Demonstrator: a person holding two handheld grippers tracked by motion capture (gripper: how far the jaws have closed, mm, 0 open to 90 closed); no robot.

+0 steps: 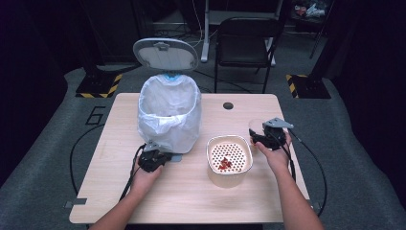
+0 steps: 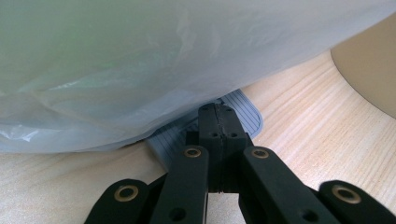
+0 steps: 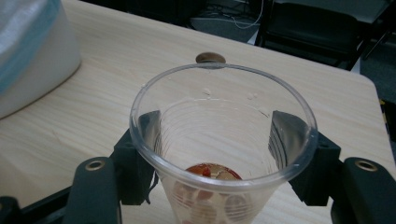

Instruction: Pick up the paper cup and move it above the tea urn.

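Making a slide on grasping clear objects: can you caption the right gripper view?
Right gripper clasps a clear plastic cup with red bits at its bottom, above the wooden table.

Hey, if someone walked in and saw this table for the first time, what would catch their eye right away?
Probably the white pedal bin at the table's far left, lid up and bag spilling over its sides, with the left hand-held gripper shut and resting on its grey pedal. Next, the clear cup between the right hand-held gripper's jaws, red bits at its bottom, beside the cream strainer bowl that holds more red pieces.
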